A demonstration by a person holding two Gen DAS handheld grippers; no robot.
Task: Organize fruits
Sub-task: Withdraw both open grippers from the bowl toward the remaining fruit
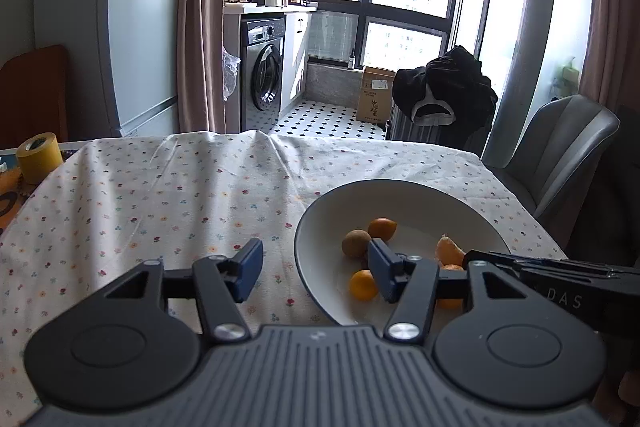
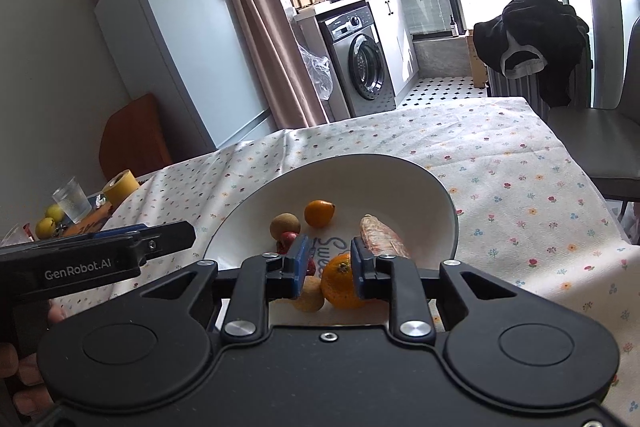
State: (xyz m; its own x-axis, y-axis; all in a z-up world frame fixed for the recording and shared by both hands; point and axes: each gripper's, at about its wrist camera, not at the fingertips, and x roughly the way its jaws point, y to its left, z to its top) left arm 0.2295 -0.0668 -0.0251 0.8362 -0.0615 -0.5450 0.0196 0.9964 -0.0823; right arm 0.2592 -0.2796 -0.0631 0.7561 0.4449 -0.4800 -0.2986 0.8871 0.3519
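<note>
Several fruits lie in the white bowl [image 2: 436, 203] on the desk [image 2: 500, 163], and the right hand-held gripper [image 2: 328, 265] hangs over its near side, jaws partly open around an orange [image 2: 338, 281], seemingly not yet clamped. By my judgement this is the placing step; next calls for drawing that hand-held gripper clear. The left hand-held gripper [image 1: 314, 273] hovers wide open and empty at the bowl's left rim.

A bowl [image 2: 440, 203] is sitting on the table [image 2: 520, 163], holding a kiwi [image 2: 285, 225], a small citrus [image 2: 319, 213] behind it and a peeled segment [image 2: 380, 237] to their right. The right tongs [image 2: 326, 269] are reaching over the bowl's near rim, an orange [image 2: 338, 281] lying between the jaws. A tape roll [image 2: 120, 187] and a glass [image 2: 73, 199] are standing at the table's far left edge, with the left tongs [image 1: 312, 273] hanging over the bowl's left rim.
</note>
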